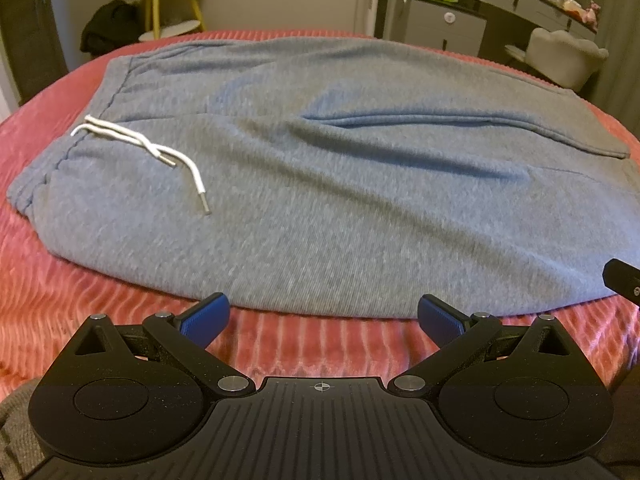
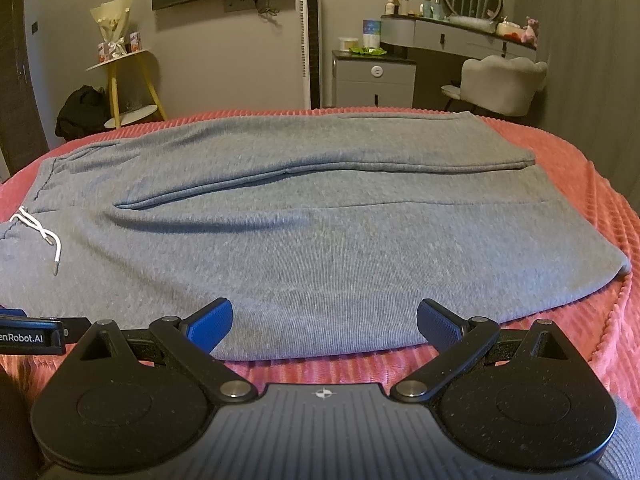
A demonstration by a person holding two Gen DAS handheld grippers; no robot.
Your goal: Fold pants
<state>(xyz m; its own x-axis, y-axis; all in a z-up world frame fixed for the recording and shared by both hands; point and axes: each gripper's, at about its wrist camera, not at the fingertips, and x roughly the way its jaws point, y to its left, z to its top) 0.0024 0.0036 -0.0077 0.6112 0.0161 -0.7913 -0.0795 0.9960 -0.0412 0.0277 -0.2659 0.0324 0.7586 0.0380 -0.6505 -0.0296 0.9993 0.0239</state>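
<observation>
Grey pants (image 1: 320, 184) flat on red blanket (image 1: 100, 300), long axis left-right, waistband left. Left gripper (image 1: 323, 316) and right gripper (image 2: 325, 318) both spread wide, empty, probably just short of near edge.

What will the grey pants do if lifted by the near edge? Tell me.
The grey pants will probably drape and sag, since soft creases already show. The white drawstring lies loose, so it would likely dangle. On the ribbed red bedspread, they may drag rather than slide.

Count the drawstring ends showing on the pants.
2. Both lie on the gray pants by the waistband: a longer drawstring end nearer the camera, a shorter one just behind.
</observation>
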